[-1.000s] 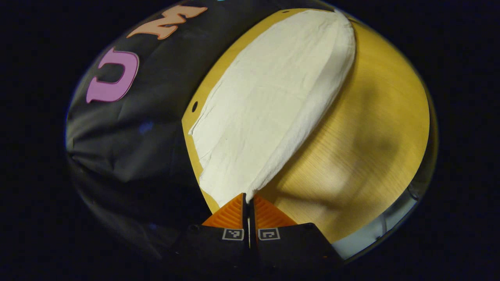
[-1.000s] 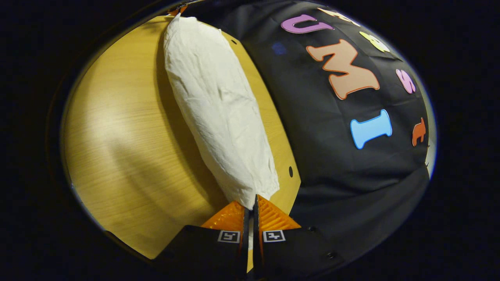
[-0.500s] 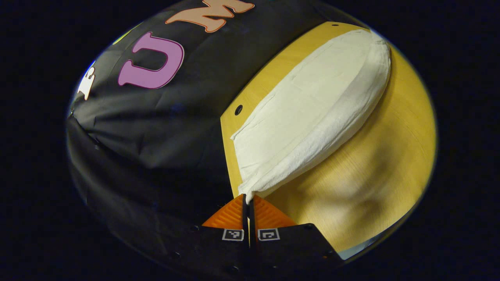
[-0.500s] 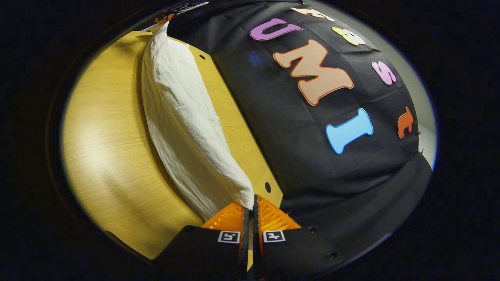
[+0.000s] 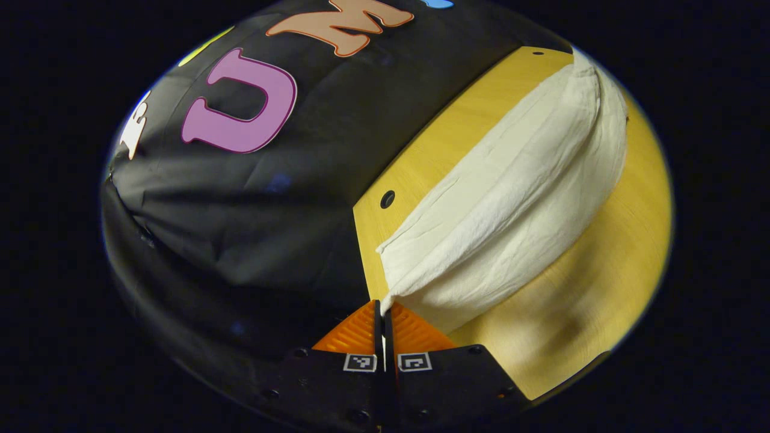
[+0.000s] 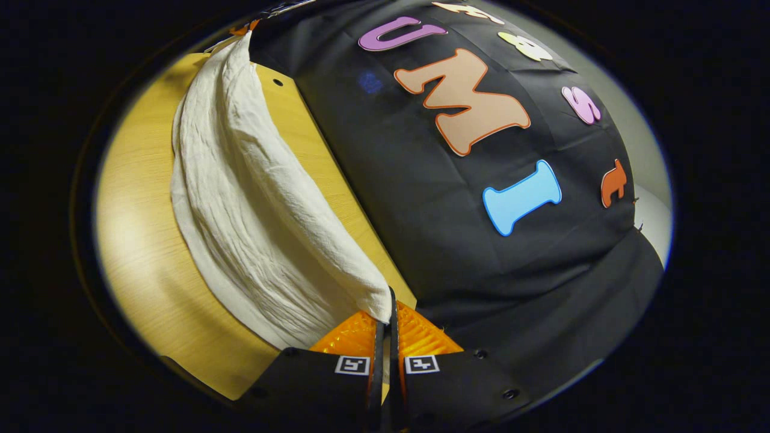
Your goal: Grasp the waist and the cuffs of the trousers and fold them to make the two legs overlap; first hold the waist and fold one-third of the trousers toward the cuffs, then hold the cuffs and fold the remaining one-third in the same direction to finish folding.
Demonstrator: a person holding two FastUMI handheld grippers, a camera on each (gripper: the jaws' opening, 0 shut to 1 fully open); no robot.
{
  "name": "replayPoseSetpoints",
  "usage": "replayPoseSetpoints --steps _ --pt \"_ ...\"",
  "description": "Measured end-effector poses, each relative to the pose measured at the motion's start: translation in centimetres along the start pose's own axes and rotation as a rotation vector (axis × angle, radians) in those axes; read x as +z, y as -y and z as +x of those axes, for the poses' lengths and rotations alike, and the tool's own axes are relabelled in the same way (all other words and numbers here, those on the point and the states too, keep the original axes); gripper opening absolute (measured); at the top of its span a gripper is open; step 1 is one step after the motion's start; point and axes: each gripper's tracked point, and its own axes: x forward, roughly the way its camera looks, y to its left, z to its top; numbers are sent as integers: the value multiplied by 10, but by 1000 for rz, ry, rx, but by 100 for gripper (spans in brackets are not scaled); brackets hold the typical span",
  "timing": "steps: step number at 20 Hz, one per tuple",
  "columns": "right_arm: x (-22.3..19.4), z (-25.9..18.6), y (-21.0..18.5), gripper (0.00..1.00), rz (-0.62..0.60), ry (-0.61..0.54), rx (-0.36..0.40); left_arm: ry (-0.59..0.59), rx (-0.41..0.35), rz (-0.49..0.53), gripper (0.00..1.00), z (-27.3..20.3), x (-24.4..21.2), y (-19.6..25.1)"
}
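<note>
Left tool (image 5: 383, 313) and right tool (image 6: 388, 316) each pinch an end corner of the white trousers (image 5: 511, 204), lifted along the tabletop (image 5: 601, 288) edge by the booth wall. Thin, soft, floppy cloth; grip seams, probably waist and cuff. No garment label readable.

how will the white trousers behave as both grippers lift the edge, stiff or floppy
Probably floppy: the trousers sag in a curve between the left gripper and right gripper. Likely light, since pinched corners carry the raised edge. The wrinkled weave suggests they won't slip easily from the shut jaws.
</note>
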Motion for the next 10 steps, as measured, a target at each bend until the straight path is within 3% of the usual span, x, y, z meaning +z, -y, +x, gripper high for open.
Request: replayPoseSetpoints --steps 10 --pt "2 76 -19 7 -35 -106 -19 96 33 40 0 91 56 -15"
